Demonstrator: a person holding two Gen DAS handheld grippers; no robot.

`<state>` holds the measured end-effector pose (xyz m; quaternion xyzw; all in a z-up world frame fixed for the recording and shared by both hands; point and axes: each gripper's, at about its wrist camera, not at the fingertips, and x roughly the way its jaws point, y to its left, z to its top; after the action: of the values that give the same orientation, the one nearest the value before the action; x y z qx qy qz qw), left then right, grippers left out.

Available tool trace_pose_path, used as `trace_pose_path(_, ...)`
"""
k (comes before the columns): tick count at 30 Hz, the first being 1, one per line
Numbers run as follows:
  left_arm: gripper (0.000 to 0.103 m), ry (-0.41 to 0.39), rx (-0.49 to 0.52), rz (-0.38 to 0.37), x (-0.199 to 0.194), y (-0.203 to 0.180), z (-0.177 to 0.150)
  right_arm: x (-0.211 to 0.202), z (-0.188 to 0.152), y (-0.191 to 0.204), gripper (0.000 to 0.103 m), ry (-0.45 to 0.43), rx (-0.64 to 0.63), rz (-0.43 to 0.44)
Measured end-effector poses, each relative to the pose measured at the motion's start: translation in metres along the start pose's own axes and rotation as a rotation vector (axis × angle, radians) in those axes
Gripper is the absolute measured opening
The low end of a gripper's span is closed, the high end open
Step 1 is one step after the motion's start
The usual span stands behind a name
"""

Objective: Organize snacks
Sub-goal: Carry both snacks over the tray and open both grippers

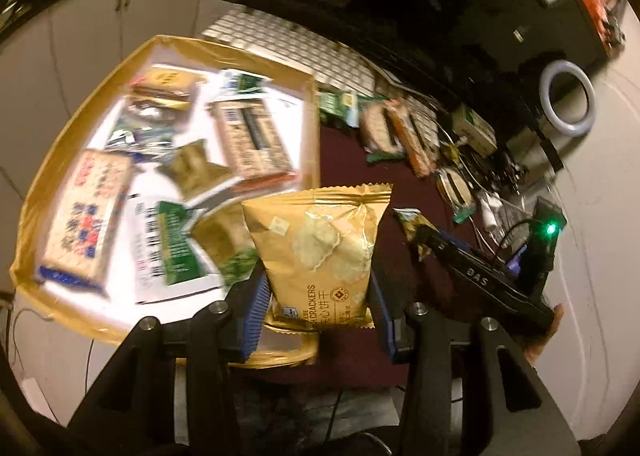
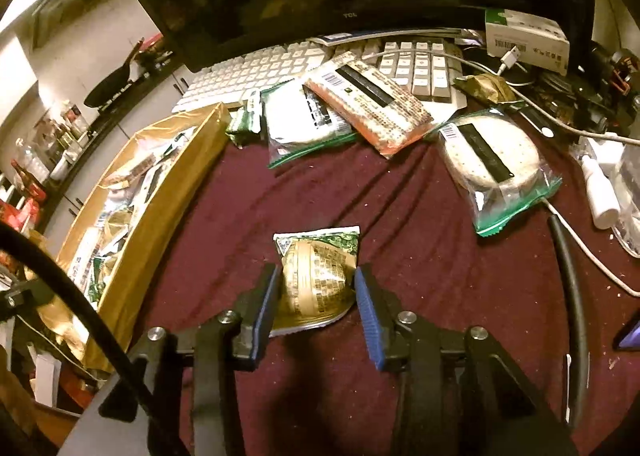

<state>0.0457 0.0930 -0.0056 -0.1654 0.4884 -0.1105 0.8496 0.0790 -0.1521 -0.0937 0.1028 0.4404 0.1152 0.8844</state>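
1. Cracker packet (image 1: 320, 256) sits clamped between the left gripper (image 1: 318, 296) jaws, held clear of the tabletop (image 1: 348, 172), with the gold box (image 1: 80, 144) of snacks ahead to their left.
2. Right gripper (image 2: 316, 296) jaws stand apart around a green-and-gold snack packet (image 2: 316, 276) lying on the maroon cloth; the left pad touches it, the right pad stands just clear.

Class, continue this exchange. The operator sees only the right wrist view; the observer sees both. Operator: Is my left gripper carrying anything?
Observer: Yes, the left gripper is shut on a gold cracker packet.
Operator: Where is it relative to the box?
Observer: It hangs roughly over the gold box's near corner, not yet inside.
Operator: What lies in the box's far left side?
Observer: A blue-and-white packet lies flat there.
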Motion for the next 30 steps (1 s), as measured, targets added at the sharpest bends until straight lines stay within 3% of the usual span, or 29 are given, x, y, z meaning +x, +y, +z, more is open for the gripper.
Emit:
trace_pose_path(3, 0.048, -0.026, -0.029, 0.016, -0.01, 0.013, 0.003, -0.004, -0.001, 0.002, 0.034, -0.01, -0.001, 0.028)
trace_pose_path(9, 0.048, -0.067, -0.072, 0.063, -0.021, 0.037, 0.009, -0.037, 0.009, 0.036, 0.034, -0.135, -0.058, 0.205)
trace_pose_path(11, 0.047, -0.071, -0.091, 0.104, -0.02, 0.047, 0.011, -0.035, 0.016, 0.055, 0.034, -0.135, -0.096, 0.247)
trace_pose_path(15, 0.048, -0.062, -0.145, 0.112, -0.017, 0.069, 0.018, -0.016, 0.035, 0.093, 0.034, -0.108, -0.162, 0.311)
trace_pose_path(22, 0.048, -0.051, -0.172, 0.143, -0.006, 0.095, 0.039, 0.03, 0.068, 0.142, 0.034, -0.075, -0.232, 0.272)
trace_pose_path(30, 0.048, 0.0, -0.132, 0.167, 0.022, 0.108, 0.06, 0.078, 0.092, 0.149, 0.034, -0.02, -0.182, 0.208)
